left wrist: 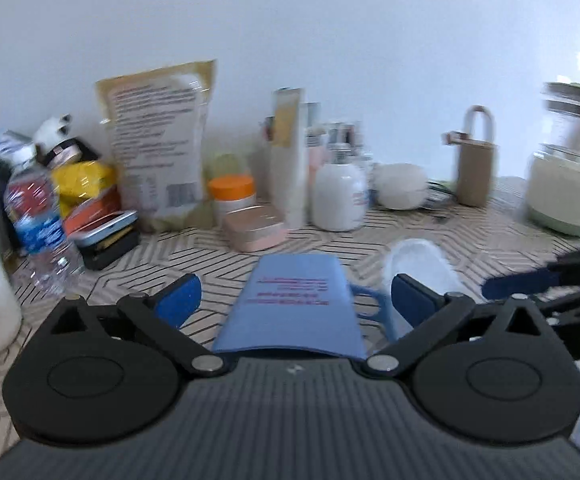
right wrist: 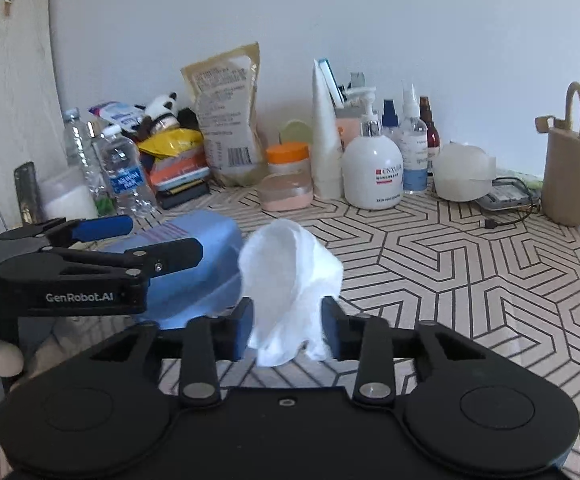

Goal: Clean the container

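While lying flat, blue container (left wrist: 290,304) points toward wall.

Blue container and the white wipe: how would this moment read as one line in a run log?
left gripper: open, straddling blue container | right gripper: shut on white wipe | wipe beside container, contact unclear | patterned table

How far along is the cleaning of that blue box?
Early, by the look of it. Done: the right tongs are shut on a white wipe, ready for use. In hand: the left tongs stand open around the blue container, not yet gripping it. Left: steadying the container and wiping it; the wipe hangs beside it, and whether they touch is unclear.
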The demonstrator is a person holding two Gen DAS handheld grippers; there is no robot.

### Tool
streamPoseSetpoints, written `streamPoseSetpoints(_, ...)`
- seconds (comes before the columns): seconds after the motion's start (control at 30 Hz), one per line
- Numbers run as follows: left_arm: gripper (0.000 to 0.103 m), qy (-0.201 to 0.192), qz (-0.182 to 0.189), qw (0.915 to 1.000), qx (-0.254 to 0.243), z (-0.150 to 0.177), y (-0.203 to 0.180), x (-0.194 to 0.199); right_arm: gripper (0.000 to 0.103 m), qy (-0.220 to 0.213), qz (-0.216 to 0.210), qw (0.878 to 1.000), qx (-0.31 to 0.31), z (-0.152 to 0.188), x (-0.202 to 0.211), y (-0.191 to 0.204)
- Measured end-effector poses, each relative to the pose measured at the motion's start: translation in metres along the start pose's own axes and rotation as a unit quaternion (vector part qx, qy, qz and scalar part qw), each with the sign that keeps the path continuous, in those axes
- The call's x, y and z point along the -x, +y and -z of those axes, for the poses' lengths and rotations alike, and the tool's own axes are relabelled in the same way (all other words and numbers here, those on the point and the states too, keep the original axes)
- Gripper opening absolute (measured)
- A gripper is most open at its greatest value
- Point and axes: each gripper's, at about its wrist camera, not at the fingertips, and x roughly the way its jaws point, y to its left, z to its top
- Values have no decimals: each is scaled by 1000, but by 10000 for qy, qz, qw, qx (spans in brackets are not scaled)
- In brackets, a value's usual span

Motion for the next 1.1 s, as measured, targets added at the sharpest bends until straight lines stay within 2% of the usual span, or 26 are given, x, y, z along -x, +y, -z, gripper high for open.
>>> streamPoseSetpoints(0.07,103,-6,185,9998,-66,-5,1,10,63,-58,123,9999,65,0,9,8)
streamPoseSetpoints(0.2,103,339,347,9988,-62,-4,-2,27,77,-40,339,9987,389,5,20,24)
streamPoseSetpoints(0.3,103,480,373,9981,5,4,-5,26,77,9,369,9983,443,12,25,28)
streamPoseSetpoints(0.4,103,622,400,9972,72,13,-8,26,81,87,347,9989,295,22,27,24)
streamPoseSetpoints(0.57,103,857,443,9952,183,28,-12,25,82,231,450,9987,22,25,29,12)
streamPoseSetpoints(0.77,103,1567,389,9851,587,41,-7,2,85,281,519,9983,-26,28,29,13)
streamPoseSetpoints(0.93,103,1581,304,9853,577,43,-8,2,87,338,511,9981,-83,28,28,13)
streamPoseSetpoints(1.1,103,1698,158,9850,271,42,-18,0,87,520,466,9975,-49,29,22,14)
